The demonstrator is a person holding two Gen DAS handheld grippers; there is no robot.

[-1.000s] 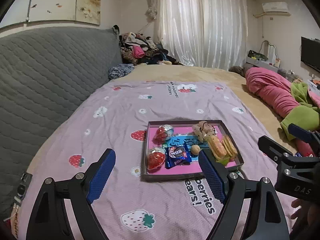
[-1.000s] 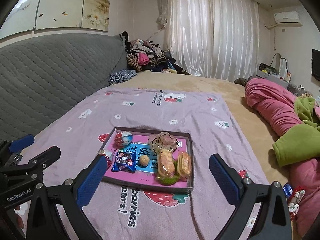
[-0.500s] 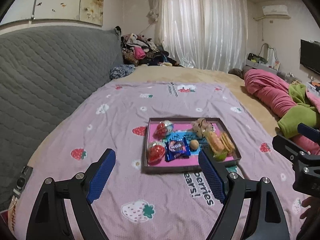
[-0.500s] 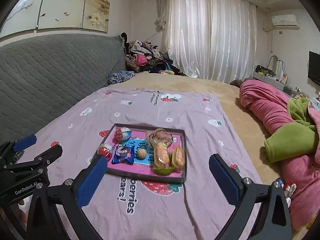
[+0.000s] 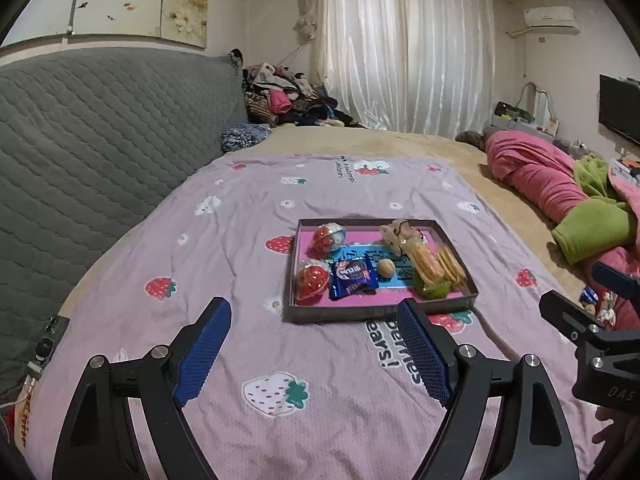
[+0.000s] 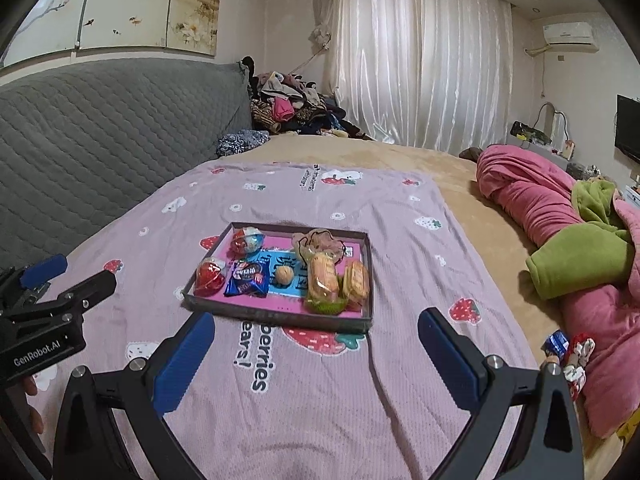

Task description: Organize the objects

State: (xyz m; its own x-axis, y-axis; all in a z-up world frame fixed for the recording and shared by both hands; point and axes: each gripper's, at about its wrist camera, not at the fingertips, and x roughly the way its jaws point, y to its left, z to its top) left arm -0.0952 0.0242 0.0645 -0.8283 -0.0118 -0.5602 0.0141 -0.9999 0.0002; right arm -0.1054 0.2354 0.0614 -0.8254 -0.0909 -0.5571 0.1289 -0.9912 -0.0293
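I see a bedroom ahead of both grippers: white sheer curtains (image 5: 404, 48) hang far beyond my fingers, with a wall air conditioner (image 5: 552, 20) up to their right. The bed (image 5: 384, 140) carries a tan plush cover, and a quilted grey headboard (image 5: 92, 128) runs along the far left of the left gripper. Spread directly under and ahead of both grippers is a lilac knitted blanket (image 5: 248, 208) printed with strawberries and lettering. To the right of the right gripper lies a rumpled pink fleece duvet (image 6: 532, 204) with a green lining; a heap of clothes (image 5: 280, 96) sits far ahead at the left.

Just beyond my fingertips, a shallow rectangular cardboard tray (image 5: 372, 314) with dark walls and a pink floor rests flat on the blanket. Inside it, from the left: two glossy red egg-shaped capsules (image 5: 312, 278), a crinkled blue snack packet (image 5: 354, 276), a small round walnut (image 5: 386, 268), and two clear-wrapped stacks of biscuits (image 5: 434, 264) at the right, with a crumpled clear bag (image 6: 318, 242) behind them.

The left gripper (image 5: 314, 350) has its blue textured pads spread wide with nothing between them. The right gripper (image 6: 316, 358) is likewise spread apart and empty, hovering over the blanket short of the tray.
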